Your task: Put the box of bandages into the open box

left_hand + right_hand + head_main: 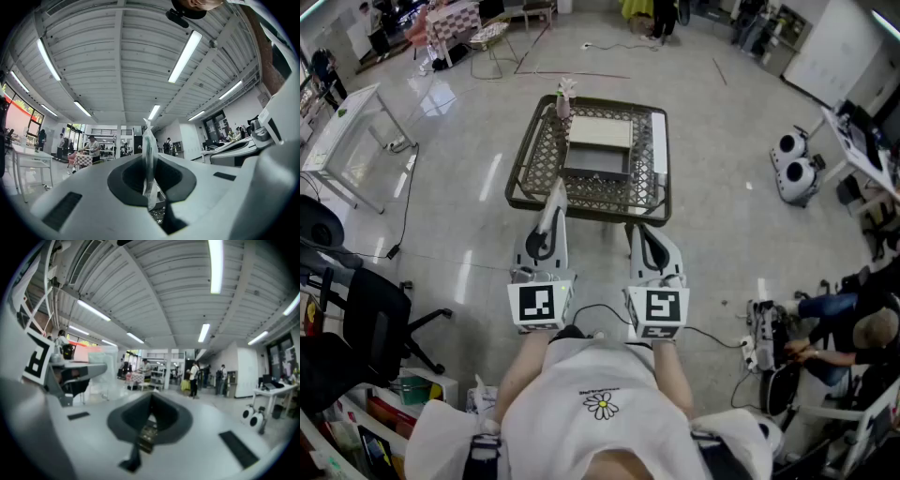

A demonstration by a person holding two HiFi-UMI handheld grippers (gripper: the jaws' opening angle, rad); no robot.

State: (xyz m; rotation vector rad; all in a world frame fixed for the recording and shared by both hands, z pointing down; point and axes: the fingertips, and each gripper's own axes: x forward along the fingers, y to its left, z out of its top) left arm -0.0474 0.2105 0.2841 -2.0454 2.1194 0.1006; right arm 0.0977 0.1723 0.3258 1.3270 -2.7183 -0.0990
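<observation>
The open box [598,159], with a cream flap and a dark inside, stands on a metal lattice table [534,159] ahead of me. A small pink-and-white thing [565,97] stands at the table's far left edge; I cannot tell if it is the bandage box. My left gripper [557,187] reaches over the table's near left edge and points up. In the left gripper view, the left gripper [149,187] is shut on a thin clear plastic packet [150,154] with green print. My right gripper [634,230] hangs just short of the table. In its own view, the right gripper [149,420] is shut with nothing in it.
A black office chair [366,309] and a glass-topped table [352,141] are on the left. A white robot [794,169] and a seated person [853,333] with cables are on the right. A white strip [658,141] lies along the table's right side.
</observation>
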